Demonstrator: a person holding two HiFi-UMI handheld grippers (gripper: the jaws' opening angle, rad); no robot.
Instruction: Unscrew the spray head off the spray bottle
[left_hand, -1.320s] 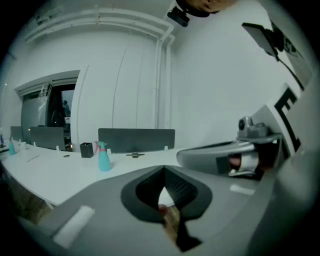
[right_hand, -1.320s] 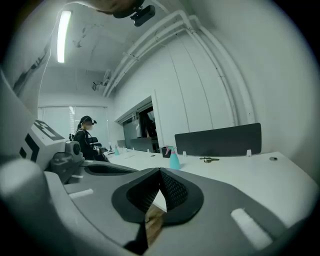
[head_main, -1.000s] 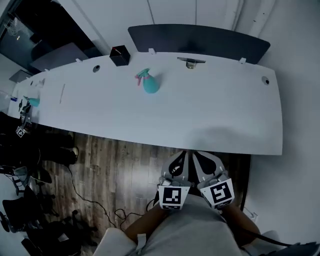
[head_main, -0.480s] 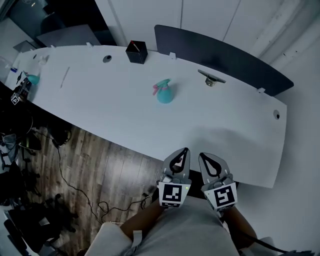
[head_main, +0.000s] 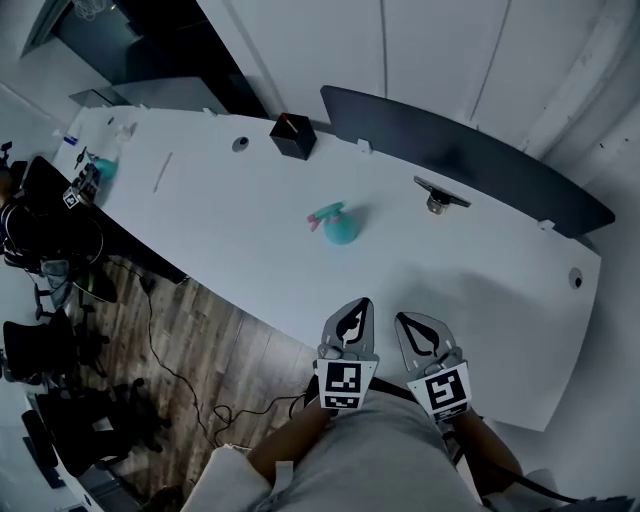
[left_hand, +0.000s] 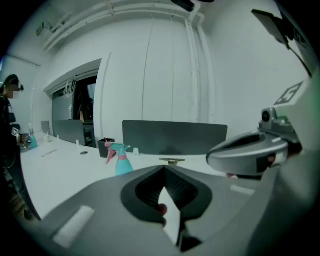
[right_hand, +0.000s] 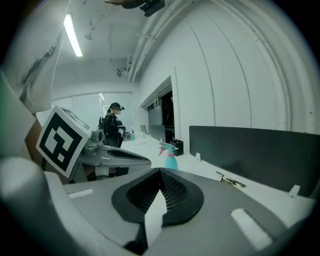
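We hold the left gripper (head_main: 356, 308) and the right gripper (head_main: 408, 326) with jaws pressed together and empty, while the teal spray bottle (head_main: 341, 229) stands upright on the table (head_main: 480, 290) well ahead, nearer the left one.

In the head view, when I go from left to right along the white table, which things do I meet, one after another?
small teal bottle → black box → spray bottle → metal clamp
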